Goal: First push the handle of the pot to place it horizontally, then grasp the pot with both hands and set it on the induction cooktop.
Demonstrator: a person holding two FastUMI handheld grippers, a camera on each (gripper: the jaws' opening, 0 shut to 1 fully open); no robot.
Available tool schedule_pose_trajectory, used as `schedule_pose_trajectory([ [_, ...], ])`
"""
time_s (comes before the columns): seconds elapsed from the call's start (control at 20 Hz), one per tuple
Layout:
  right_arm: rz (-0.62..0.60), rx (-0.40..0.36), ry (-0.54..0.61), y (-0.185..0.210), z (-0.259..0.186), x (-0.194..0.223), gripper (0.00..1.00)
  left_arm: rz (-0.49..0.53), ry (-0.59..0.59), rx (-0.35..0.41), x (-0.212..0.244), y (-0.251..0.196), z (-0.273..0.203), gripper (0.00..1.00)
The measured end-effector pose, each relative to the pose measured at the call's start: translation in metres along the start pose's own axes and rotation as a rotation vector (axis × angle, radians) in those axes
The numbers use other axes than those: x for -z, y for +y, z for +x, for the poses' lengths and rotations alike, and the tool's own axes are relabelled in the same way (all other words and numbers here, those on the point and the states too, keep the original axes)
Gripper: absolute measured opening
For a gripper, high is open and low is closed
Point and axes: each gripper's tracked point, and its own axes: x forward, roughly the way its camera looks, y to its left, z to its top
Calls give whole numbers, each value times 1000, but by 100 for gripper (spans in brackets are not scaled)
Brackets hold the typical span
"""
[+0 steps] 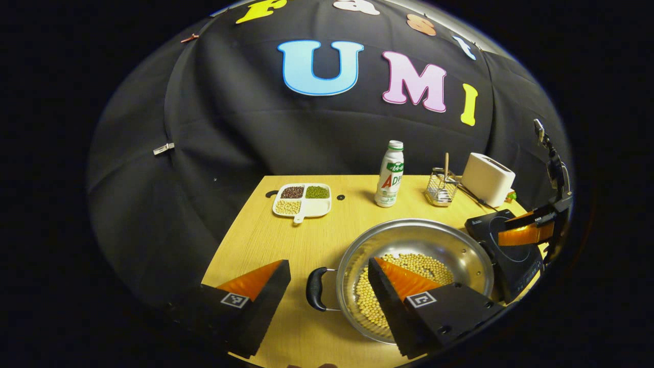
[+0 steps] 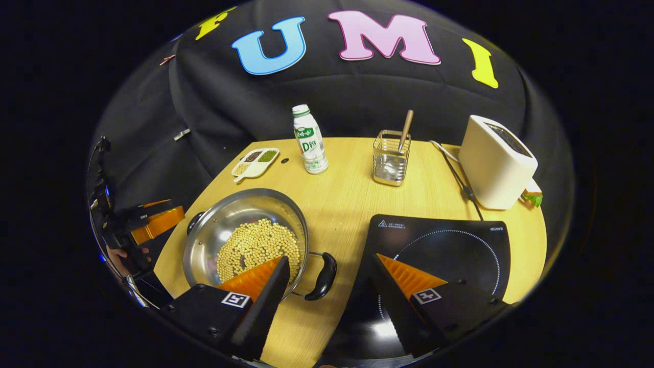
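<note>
The pot (image 1: 416,271) sat on the wooden table (image 1: 286,240), right beside the cooktop (image 1: 506,250) on its right, not on it yet. It had a layer of soybeans (image 1: 409,286) in the bottom. One black handle (image 1: 316,289) stuck out on the pot's left; in the right gripper view the other handle (image 2: 322,276) poked out between pot and cooktop.

The left gripper (image 1: 327,271) was spread wide open, one finger over bare table, the other over the pot's bowl, with that left handle in the gap and nothing pinched. The right gripper (image 2: 329,266) was open too, straddling the right handle, one finger above the beans and one above the cooktop's glass.

Further back were a bottle (image 1: 390,174), a divided dish (image 1: 302,199) of beans on the far left, a wire holder (image 1: 442,186) and a white toaster (image 1: 488,179) on the far right.
</note>
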Motion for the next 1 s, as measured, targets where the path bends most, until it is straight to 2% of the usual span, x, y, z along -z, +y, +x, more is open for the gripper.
schedule_pose_trajectory([
  [0.3,49,-37,60,21,30,21,99,-42,70,42,28,8,33,96],
  [0.5,42,-37,90,27,41,34,99,-71,111,110,43,2,46,96],
  [0.75,94,-25,117,35,49,49,99,-76,163,203,54,-14,61,95],
  [0.85,85,-5,105,34,53,50,99,-86,191,240,60,-21,62,92],
  [1.0,74,26,102,34,62,53,97,-90,209,241,66,-18,67,84],
])
